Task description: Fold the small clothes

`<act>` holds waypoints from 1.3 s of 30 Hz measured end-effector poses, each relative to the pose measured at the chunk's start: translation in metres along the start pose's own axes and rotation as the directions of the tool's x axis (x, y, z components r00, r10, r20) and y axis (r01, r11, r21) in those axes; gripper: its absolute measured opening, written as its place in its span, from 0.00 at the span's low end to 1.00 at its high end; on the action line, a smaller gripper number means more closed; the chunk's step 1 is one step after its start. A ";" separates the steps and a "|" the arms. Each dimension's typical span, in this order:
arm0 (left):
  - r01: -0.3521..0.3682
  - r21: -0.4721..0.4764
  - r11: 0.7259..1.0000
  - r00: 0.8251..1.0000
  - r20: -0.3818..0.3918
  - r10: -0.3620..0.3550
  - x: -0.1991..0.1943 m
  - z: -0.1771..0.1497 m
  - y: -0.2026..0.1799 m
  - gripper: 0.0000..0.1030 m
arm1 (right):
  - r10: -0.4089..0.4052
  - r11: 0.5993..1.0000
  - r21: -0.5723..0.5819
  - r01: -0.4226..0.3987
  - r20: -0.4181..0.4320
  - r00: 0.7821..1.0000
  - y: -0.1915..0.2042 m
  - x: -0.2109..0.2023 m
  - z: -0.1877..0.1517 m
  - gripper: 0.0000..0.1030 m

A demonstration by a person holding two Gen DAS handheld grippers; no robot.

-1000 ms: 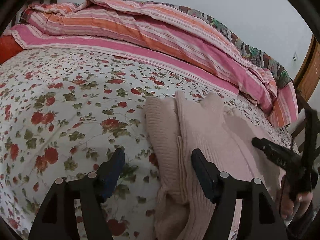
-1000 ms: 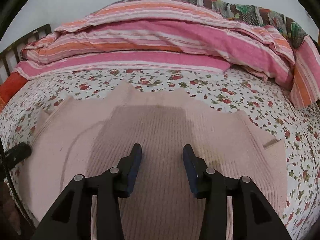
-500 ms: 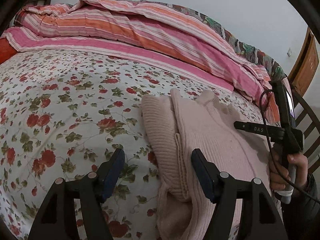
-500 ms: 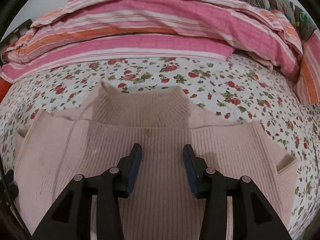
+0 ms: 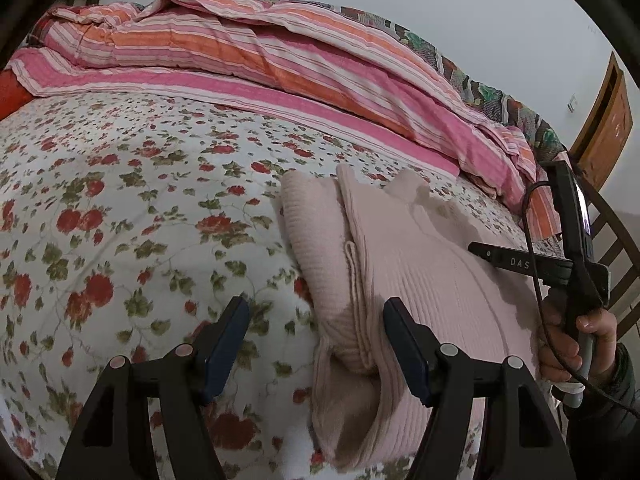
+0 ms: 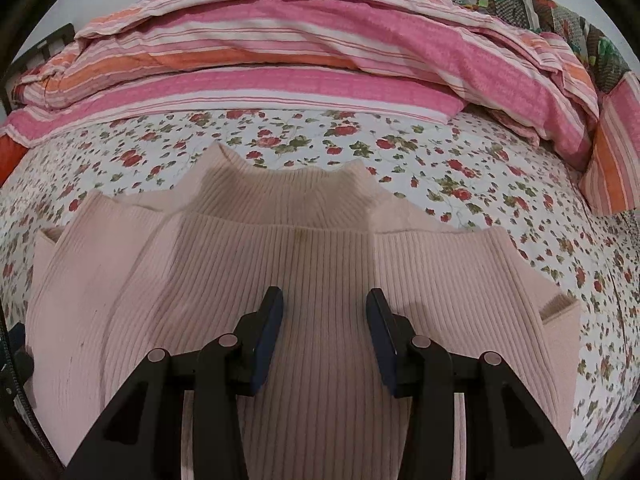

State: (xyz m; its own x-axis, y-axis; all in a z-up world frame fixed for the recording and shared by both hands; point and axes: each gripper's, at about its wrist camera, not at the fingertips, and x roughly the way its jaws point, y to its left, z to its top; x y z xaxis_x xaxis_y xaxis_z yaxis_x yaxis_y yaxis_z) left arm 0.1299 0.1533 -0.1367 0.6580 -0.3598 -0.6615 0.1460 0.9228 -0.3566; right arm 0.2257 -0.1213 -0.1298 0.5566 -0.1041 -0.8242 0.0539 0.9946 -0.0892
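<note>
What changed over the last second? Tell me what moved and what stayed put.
The right claw came forward over the pink sweater, so the collar now shows clearly in its view. From the left wrist view, the hand carrying it rose into sight. Nothing was taken hold of or let go. Both claws stayed open, the left claw kept its place at the sweater's folded edge, and the sweater stayed flat on the floral sheet.

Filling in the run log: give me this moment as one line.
sweater: flat on bed, sleeves folded in | left gripper: open, over sweater's edge | right gripper: open, above sweater's middle | nothing held
</note>
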 end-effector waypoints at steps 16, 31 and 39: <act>0.156 -0.014 0.988 0.988 -0.002 -0.156 -0.046 -0.039 0.016 0.66 | 0.053 0.996 -0.071 -0.048 0.069 0.996 0.018 -0.054 -0.051 0.41; 0.287 -0.101 0.952 0.956 -0.023 -0.291 -0.016 -0.057 0.012 0.66 | 0.067 0.996 -0.070 -0.058 0.135 0.989 0.015 -0.067 -0.105 0.42; 0.319 -0.128 0.939 0.947 -0.002 -0.322 0.001 -0.039 0.005 0.64 | 0.051 0.997 -0.074 -0.038 0.186 0.981 0.021 -0.060 -0.110 0.44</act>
State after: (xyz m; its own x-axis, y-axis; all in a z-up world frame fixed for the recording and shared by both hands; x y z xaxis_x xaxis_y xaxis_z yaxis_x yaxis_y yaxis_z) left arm 0.1020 0.1521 -0.1648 0.5745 -0.6381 -0.5126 0.2525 0.7339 -0.6306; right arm 0.1022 -0.0952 -0.1432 0.7029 -0.0502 -0.7095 -0.0285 0.9947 -0.0986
